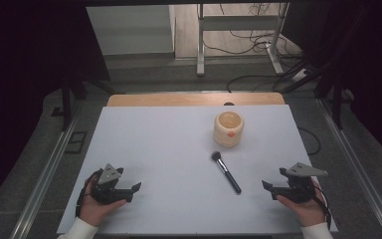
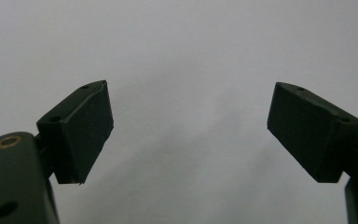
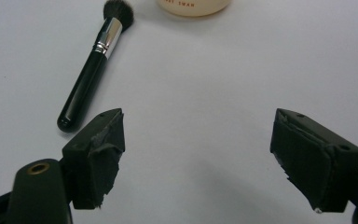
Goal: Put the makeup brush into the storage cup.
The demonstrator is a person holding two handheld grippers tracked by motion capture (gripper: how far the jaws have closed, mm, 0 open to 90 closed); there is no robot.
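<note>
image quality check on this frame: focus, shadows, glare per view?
High view: sharp and evenly lit on the white table, dark at both sides; the brush and cup cast only faint shadows. Left gripper view: the left gripper is soft-edged over blank table, with a diffuse grey shadow between the jaws. Right gripper view: the right gripper is slightly blurred; a bright glint on the brush's metal ferrule.

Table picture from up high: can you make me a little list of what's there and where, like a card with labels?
surface: white table
cup: round tan cup, upright, toward the far right
brush: black-handled makeup brush lying flat, just in front of the cup, not touching it, bristles toward the cup
left gripper: open, holding nothing, near left corner
right gripper: open, holding nothing, near right corner, closer to the brush
</note>
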